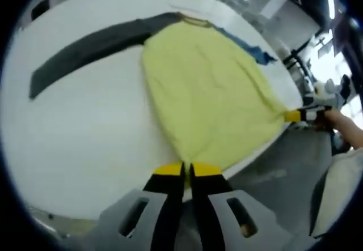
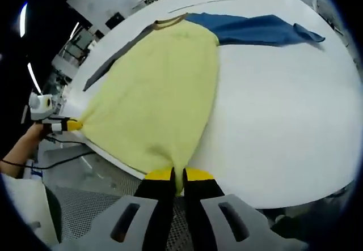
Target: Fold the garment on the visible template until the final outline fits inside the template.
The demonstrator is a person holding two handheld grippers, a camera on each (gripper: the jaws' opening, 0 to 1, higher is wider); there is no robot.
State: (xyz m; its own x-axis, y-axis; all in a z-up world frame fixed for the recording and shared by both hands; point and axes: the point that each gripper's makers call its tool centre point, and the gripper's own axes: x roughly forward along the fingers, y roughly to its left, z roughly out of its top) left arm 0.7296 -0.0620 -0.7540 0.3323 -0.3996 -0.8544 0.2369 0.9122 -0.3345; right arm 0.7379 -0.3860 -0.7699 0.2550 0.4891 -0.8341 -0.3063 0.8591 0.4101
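Observation:
A garment with a yellow body (image 1: 204,86) lies spread on the white table (image 1: 85,126), its collar at the far end. It has a dark grey sleeve (image 1: 85,47) stretched out on one side and a blue sleeve (image 2: 255,30) on the other. My left gripper (image 1: 187,170) is shut on one corner of the yellow hem at the table's near edge. My right gripper (image 2: 177,175) is shut on the other hem corner of the yellow body (image 2: 159,86). The right gripper (image 1: 309,115) also comes into the left gripper view, and the left gripper (image 2: 62,125) into the right gripper view, each pinching the hem taut.
A thin dark line (image 2: 198,3) runs across the table (image 2: 283,120) beyond the collar. The hem hangs at the table's rim, with grey floor (image 1: 266,171) and metal grating (image 2: 96,188) below. A person's hand (image 1: 346,126) holds the other gripper. Benches and equipment stand behind the table.

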